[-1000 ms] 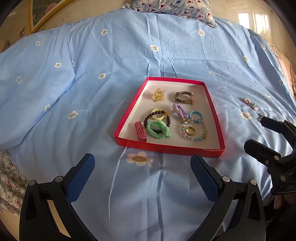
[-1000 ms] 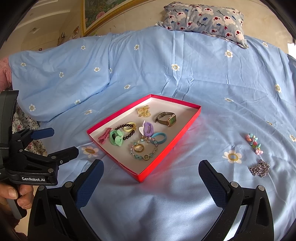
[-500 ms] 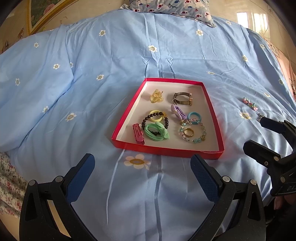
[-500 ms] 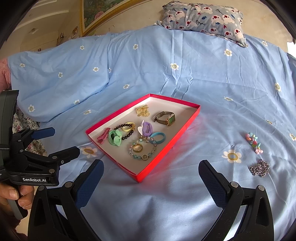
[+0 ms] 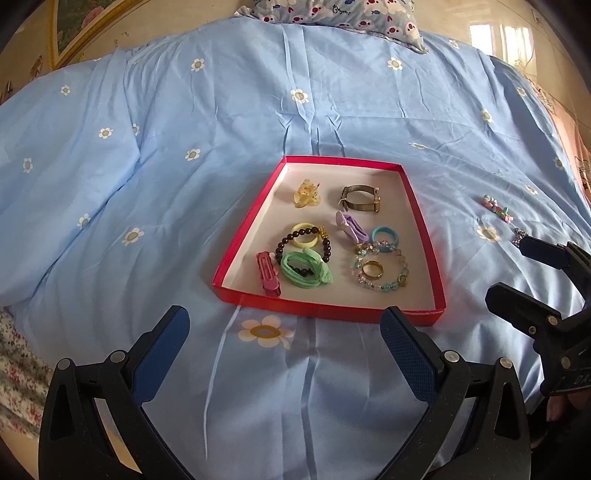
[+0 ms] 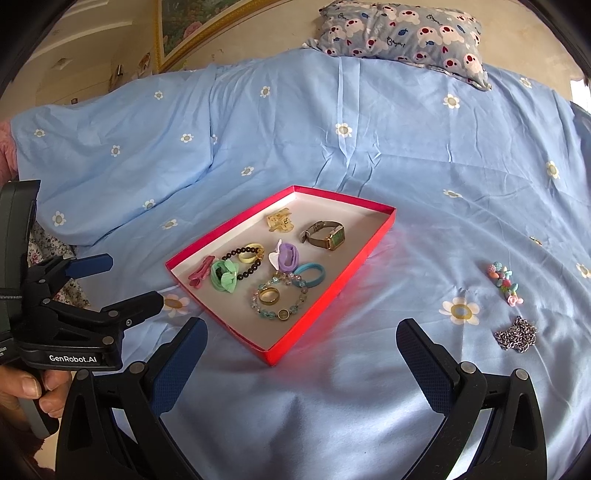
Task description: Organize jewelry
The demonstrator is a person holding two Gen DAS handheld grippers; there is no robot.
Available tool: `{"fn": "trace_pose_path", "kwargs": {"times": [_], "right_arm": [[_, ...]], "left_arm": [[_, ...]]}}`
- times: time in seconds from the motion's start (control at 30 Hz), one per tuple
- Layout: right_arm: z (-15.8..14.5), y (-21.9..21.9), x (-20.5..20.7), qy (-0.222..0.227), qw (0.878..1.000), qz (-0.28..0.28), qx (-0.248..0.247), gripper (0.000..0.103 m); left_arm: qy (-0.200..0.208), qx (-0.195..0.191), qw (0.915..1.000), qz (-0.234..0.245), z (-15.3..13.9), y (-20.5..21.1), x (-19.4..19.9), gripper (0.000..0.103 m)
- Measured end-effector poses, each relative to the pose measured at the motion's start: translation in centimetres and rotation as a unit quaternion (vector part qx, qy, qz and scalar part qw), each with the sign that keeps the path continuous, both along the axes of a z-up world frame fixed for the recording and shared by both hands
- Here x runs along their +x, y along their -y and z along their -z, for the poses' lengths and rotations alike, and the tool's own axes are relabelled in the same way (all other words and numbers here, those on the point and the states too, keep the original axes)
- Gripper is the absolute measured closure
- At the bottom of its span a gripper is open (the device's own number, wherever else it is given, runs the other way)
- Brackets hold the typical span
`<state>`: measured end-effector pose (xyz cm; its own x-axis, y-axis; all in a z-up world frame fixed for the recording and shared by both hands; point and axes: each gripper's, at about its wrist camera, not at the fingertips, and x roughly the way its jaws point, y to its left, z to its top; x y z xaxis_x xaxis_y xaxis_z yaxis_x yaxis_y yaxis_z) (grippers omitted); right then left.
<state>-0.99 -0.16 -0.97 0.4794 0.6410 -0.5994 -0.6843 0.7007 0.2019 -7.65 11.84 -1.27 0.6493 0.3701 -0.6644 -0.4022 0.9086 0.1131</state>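
Observation:
A red tray [image 5: 242, 229] [image 6: 365, 254] lies on the blue bedspread and holds a watch [image 6: 325, 234], a yellow claw clip [image 5: 306, 194], hair ties, a beaded bracelet [image 6: 280, 299], a gold ring [image 5: 372, 270] and a pink clip [image 5: 267, 273]. A colourful bead bracelet [image 6: 505, 282] and a silver chain [image 6: 517, 336] lie on the sheet right of the tray. My left gripper [image 5: 284, 347] is open and empty just before the tray's near edge. My right gripper [image 6: 301, 360] is open and empty, near the tray's right corner, left of the chain.
A patterned pillow [image 6: 402, 33] lies at the head of the bed. The duvet bulges in a thick fold [image 5: 74, 147] at the left. A framed picture [image 6: 192, 22] hangs on the wall behind. The bed's near edge is below both grippers.
Both grippers have edged slightly; the tray sits a little lower-left in the left view. Nothing was taken hold of or let go.

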Motion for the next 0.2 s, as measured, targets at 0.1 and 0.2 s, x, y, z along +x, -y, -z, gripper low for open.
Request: {"fn": "trace_pose_path", "kwargs": {"times": [0.1,0.2], "right_arm": [[0.15,-0.15,0.23,-0.005,1.0,0.003,-0.004,0.0],[0.35,-0.2,0.54,-0.014,1.0,0.005,-0.005,0.0]], "left_arm": [[-0.002,-0.003,1.0,0.004,0.09,-0.12,0.43,0.0],[-0.003,-0.01,0.9999,0.004,0.11,-0.24,0.69,0.0]]}}
